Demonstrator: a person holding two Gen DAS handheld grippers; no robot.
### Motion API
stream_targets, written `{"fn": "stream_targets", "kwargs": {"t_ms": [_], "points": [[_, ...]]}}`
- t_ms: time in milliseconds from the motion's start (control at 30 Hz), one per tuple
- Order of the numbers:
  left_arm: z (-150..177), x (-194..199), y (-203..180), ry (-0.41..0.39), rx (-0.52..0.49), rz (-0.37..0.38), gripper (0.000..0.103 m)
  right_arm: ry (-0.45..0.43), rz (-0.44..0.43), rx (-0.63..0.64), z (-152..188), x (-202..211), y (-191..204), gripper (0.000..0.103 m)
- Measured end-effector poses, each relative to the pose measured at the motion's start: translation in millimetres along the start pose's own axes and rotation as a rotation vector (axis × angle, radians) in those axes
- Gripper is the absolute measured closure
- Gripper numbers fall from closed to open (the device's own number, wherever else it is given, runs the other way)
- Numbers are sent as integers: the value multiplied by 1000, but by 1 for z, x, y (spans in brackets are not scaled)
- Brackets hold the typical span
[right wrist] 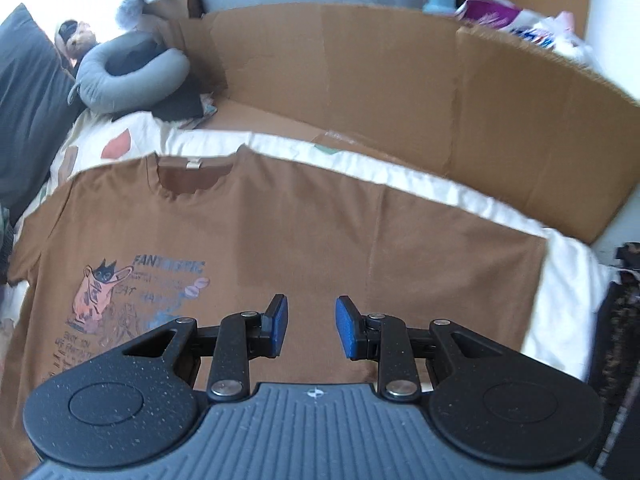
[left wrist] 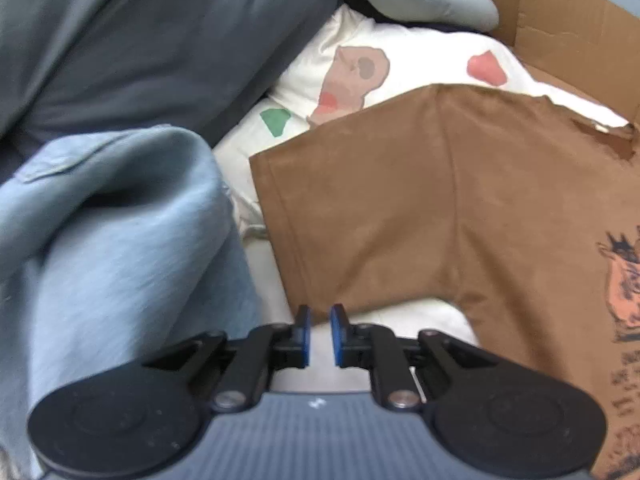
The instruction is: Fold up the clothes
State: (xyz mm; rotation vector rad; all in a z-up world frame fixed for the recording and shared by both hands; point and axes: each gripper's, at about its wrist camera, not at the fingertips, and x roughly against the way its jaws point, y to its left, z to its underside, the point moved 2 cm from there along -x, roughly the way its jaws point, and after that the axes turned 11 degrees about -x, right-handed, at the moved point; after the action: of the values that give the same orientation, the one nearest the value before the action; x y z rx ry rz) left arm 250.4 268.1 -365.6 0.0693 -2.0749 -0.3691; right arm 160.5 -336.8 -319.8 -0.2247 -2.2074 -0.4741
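Fingertips of the left gripper (left wrist: 319,316) stand nearly together and empty over the sleeve hem of the brown T-shirt (right wrist: 304,236), the right gripper (right wrist: 311,318) half spread, empty above the light, limp shirt lying flat on the white sheet (right wrist: 560,292), best pinched at hems or shoulders, cardboard (right wrist: 400,80) along the far edge.

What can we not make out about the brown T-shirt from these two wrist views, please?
- Brown T-shirt hem: right wrist view, hidden behind the right gripper.
- Chest print: small lettering blurred.
- Print: left wrist view, cut off by the frame edge.
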Motion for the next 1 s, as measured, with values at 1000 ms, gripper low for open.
{"fn": "stream_targets", "kwargs": {"t_ms": [1000], "points": [[-10,292,13,-107,20,155,54,-143,-3,-218,-143,346,8,68]]}}
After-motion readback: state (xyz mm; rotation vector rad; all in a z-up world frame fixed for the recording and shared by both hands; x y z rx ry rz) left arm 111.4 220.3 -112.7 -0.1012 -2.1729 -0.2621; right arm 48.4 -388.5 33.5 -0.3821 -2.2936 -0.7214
